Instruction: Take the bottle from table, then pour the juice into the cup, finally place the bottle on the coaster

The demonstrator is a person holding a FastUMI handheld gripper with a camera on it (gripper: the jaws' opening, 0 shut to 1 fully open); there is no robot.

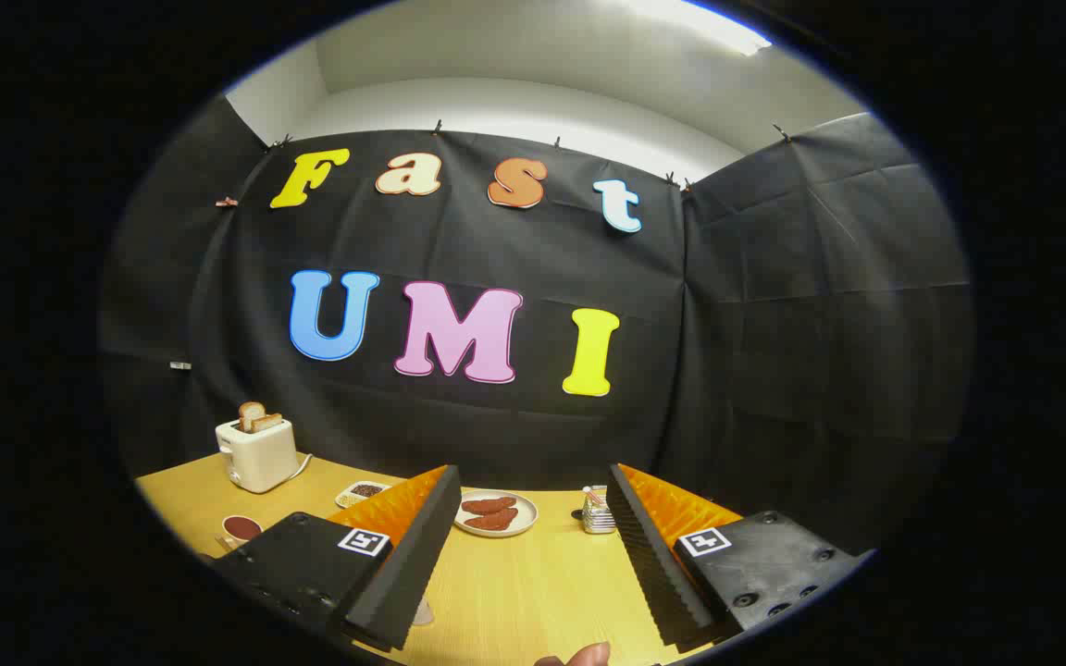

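The gripper (533, 546) hangs above a yellow wooden table (514, 601), its two dark ribbed fingers (408, 564) spread wide apart with nothing between them. Each finger has an orange backing and a black mount carrying a small square black-and-white marker.

Nearest of all, right at the table's near edge between the fingers, a small rounded tip of something pinkish (588, 655) shows; what it is cannot be told. Tucked against the inner side of the left finger, a small pale object (423, 611) peeks out, too hidden to identify.

Further out, between the fingertips, sits a white plate (496, 513) with two reddish-brown pieces of food on it. Just right of the plate, near the right fingertip, stands a small holder (598, 511) with packets or sticks in it.

To the left, beside the left finger's mount, a cup (241, 529) holds dark red liquid. Beyond it, a small white dish (363, 493) holds dark bits. Further left and back, a cream toaster (256, 451) stands with slices of toast poking up.

Black cloth walls close off the far side of the table.
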